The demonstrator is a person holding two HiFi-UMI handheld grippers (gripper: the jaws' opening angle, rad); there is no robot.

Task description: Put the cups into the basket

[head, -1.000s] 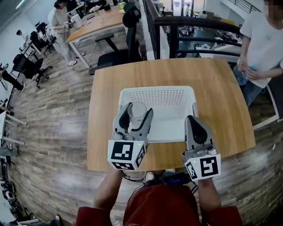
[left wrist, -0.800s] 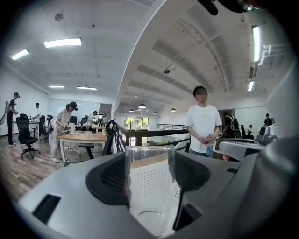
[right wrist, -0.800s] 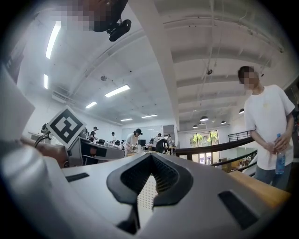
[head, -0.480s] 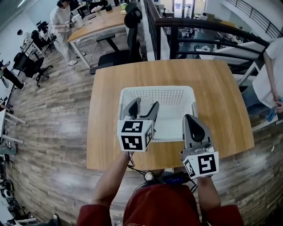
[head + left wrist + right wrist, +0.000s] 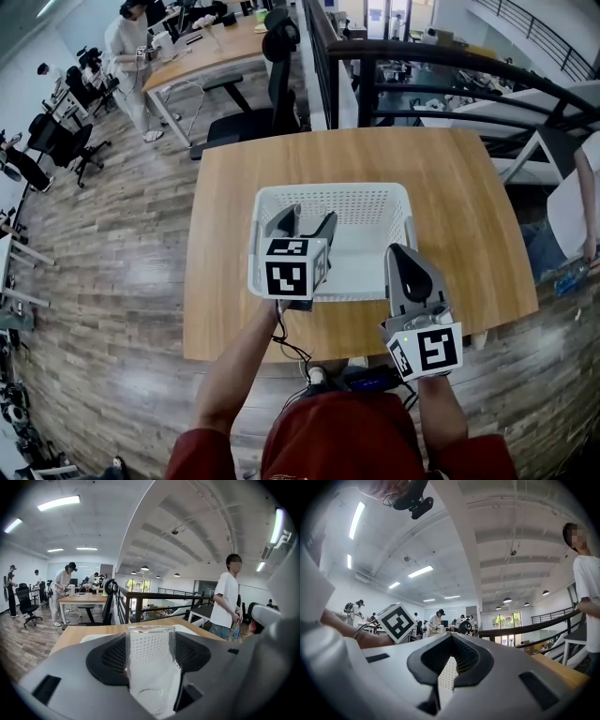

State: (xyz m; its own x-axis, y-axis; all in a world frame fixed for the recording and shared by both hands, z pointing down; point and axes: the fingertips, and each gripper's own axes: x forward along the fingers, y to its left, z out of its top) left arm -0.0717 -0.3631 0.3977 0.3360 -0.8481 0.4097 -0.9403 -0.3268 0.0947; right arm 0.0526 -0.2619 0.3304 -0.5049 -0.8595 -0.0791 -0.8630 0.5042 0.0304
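- Grip status: left gripper (image 5: 309,220) is clamping a clear drinking glass (image 5: 149,660), its jaws standing apart by the glass's width and pressing on its two sides.
- Position of the glass: it is hanging over the near-left part of the white perforated basket (image 5: 333,199), inside the line of the rim. In the head view the gripper's marker cube is mostly hiding it.
- Key relation: the glass's long axis is running upright, mouth up and base down, crosswise to the jaws. The basket floor is lying directly below it, so the coming move is judged to be a straight descent followed by release.
- Clearance: whether the base is touching the floor yet cannot be told from these views.
- Appearance of the glass: it is transparent, straight-walled and empty, with the basket's dotted wall showing through it.
- Right gripper (image 5: 407,255): it is hovering just beside the basket's near-right corner, jaws almost together with only a narrow slit between them, gripping nothing. The left one is plainly the nearer to the drop point.
- Support: the basket is sitting on the wooden table (image 5: 450,187), square to the near edge.
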